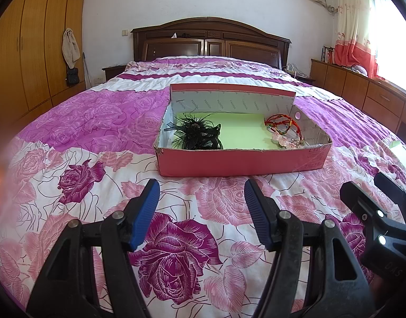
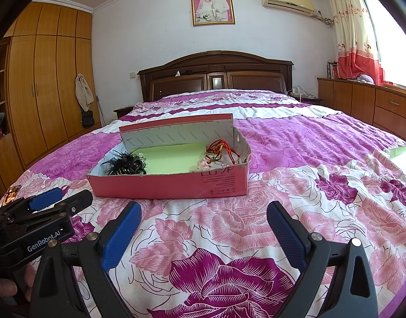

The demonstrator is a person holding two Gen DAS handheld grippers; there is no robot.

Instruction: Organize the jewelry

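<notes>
A pink cardboard box (image 1: 240,161) (image 2: 171,185) lies open on the bed, lined with green paper. A black feathered hair piece (image 1: 196,133) (image 2: 127,163) lies in its left end. Red cord bracelets (image 1: 283,123) (image 2: 224,149) and pale pink beaded pieces (image 1: 289,141) (image 2: 206,164) lie in its right end. My left gripper (image 1: 201,196) is open and empty, just short of the box's near wall; it also shows in the right wrist view (image 2: 62,198). My right gripper (image 2: 204,218) is open and empty in front of the box; it also shows in the left wrist view (image 1: 372,188).
The bed has a pink and purple rose bedspread (image 1: 97,122) and a dark wooden headboard (image 2: 216,74). A green and white sheet (image 2: 402,153) lies on the bed at the right. Wardrobes stand at the left, low cabinets (image 2: 375,103) at the right.
</notes>
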